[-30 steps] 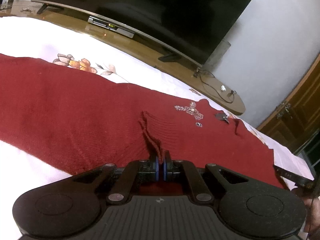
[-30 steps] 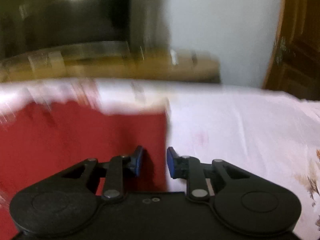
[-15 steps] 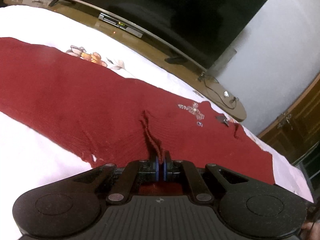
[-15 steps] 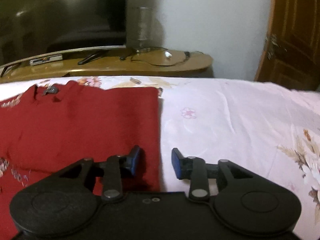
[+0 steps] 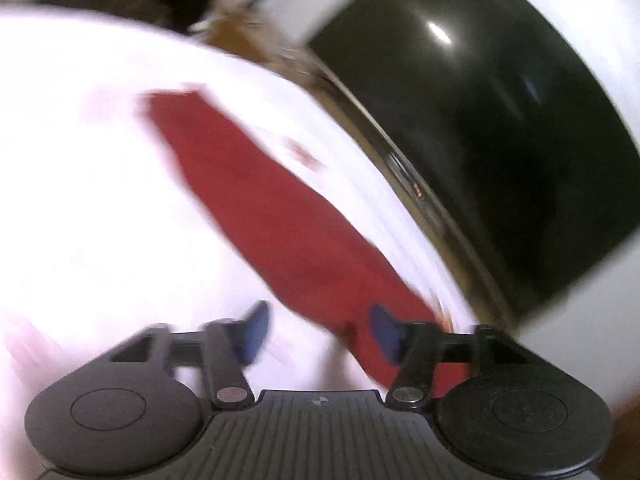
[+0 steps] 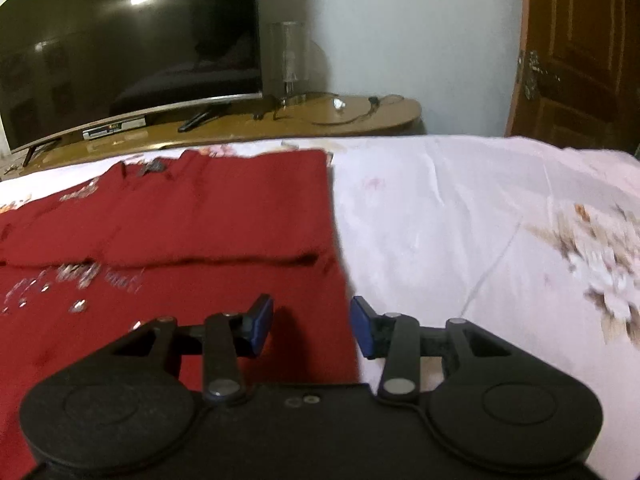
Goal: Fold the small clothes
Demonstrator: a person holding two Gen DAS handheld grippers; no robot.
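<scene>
white floral bedsheet [image 6: 460,208] fills both views, tv [image 6: 120,52] on the wooden stand [image 6: 360,114] behind. red garment [image 6: 180,216] lies flat on the sheet, one fold across it, right edge straight. right gripper [image 6: 312,326] fingers spread, empty, straddling that edge. left gripper [image 5: 320,332] fingers apart, empty, view motion-blurred, red cloth [image 5: 280,208] running diagonally ahead.
</scene>
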